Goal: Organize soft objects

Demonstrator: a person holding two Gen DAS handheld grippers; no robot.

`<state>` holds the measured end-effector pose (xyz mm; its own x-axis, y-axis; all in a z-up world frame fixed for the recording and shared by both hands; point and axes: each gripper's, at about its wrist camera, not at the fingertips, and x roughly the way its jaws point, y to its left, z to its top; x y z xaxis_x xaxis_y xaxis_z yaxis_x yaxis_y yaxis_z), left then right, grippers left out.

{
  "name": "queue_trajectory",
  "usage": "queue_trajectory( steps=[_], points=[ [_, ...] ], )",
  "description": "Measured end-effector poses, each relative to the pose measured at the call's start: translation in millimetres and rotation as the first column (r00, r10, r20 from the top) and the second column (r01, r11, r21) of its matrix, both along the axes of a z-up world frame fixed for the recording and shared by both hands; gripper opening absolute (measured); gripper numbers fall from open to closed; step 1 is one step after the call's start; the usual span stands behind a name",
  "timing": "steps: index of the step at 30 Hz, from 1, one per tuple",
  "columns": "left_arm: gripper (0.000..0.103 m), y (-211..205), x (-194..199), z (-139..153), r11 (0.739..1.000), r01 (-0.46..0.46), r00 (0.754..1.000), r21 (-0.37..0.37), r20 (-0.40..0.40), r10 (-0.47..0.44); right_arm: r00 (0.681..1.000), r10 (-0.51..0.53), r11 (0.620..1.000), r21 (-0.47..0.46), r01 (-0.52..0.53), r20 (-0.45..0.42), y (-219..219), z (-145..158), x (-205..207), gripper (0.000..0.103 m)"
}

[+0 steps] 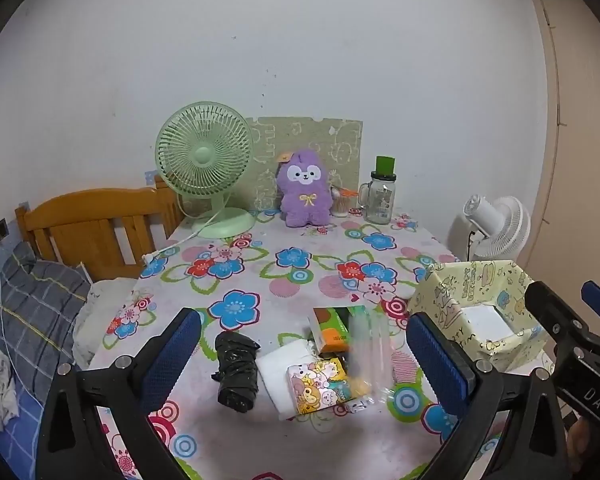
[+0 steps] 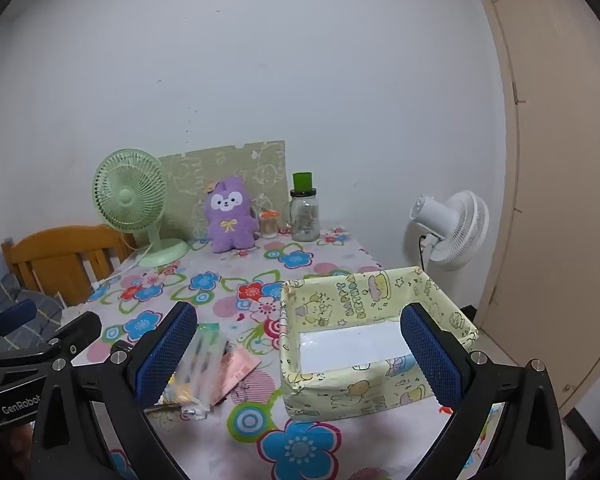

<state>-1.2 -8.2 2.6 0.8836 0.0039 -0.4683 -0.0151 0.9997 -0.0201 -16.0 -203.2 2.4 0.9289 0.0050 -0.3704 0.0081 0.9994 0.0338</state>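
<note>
A pile of soft things lies on the flowered tablecloth (image 1: 260,288): a black plastic bundle (image 1: 236,372), a white folded cloth (image 1: 282,376), a cartoon-print tissue pack (image 1: 316,380), a green and orange pack (image 1: 336,328) and a clear plastic packet (image 1: 370,344). My left gripper (image 1: 304,364) is open above the pile and holds nothing. A yellow cartoon-print box (image 2: 364,340) with a white bottom stands to the right. My right gripper (image 2: 300,356) is open over the box's front left part and holds nothing. The packets (image 2: 208,364) show at its left finger.
At the table's back stand a green desk fan (image 1: 204,164), a purple plush toy (image 1: 306,190), a small jar (image 1: 340,202) and a glass jar with green lid (image 1: 380,194). A white fan (image 2: 452,228) stands right of the table. A wooden headboard (image 1: 96,228) and bedding lie left.
</note>
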Motion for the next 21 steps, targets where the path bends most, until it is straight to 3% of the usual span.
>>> queue_trajectory(
  steps=[21],
  points=[
    [0.103,-4.4,0.9,-3.5,1.0,0.003,1.0,0.019,0.025,-0.003,1.0,0.011,1.0,-0.002,-0.011,-0.012,3.7,-0.7,2.0,0.103]
  ],
)
